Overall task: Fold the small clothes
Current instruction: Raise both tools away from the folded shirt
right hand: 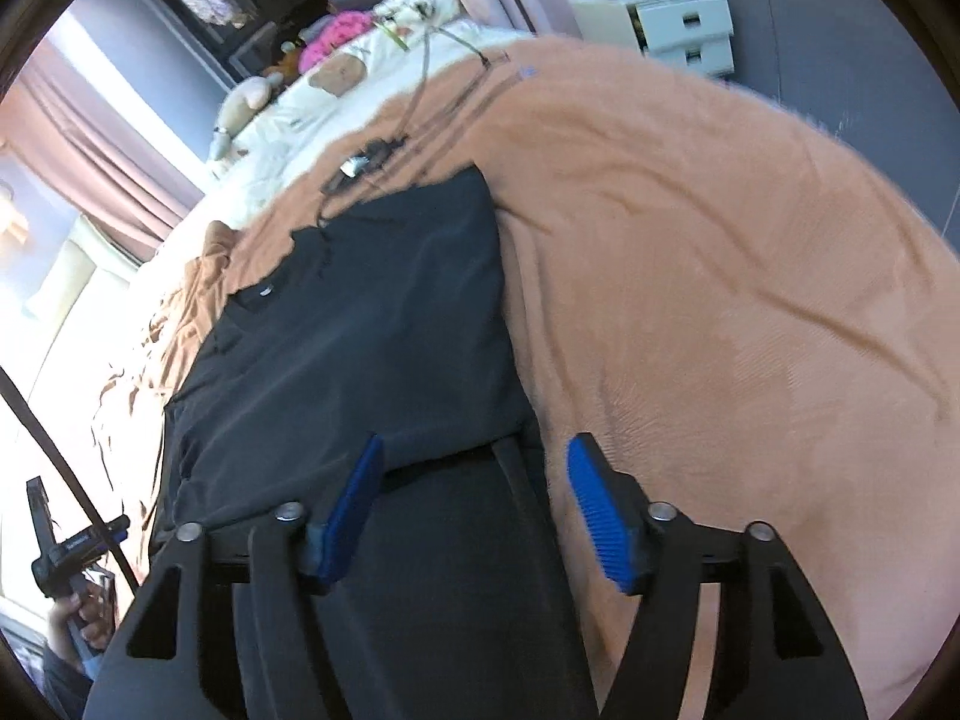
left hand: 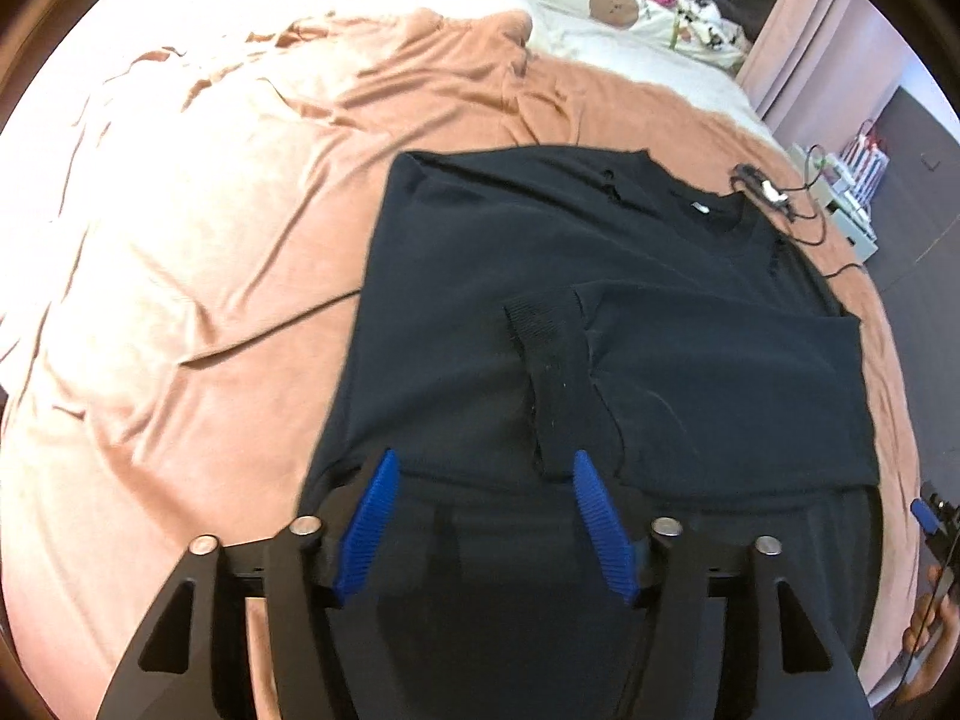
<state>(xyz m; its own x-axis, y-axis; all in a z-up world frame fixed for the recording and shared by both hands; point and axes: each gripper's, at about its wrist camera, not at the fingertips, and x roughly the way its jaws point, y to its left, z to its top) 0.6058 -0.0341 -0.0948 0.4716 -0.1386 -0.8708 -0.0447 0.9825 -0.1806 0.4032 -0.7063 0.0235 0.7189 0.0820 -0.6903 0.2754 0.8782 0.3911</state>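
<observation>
I counted one dark navy cotton sweatshirt, one tan fleece blanket, two blue-padded black grippers, and one white drawer unit.

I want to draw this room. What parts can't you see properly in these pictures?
- Black top, near hem: left wrist view, hidden behind the left tongs.
- Same hem: right wrist view, covered by the right tongs.
- Neck label: too small to read.
- Toys and pink cloth: right wrist view, blurred.
- Drawer unit: cut off at the top edge.
</observation>
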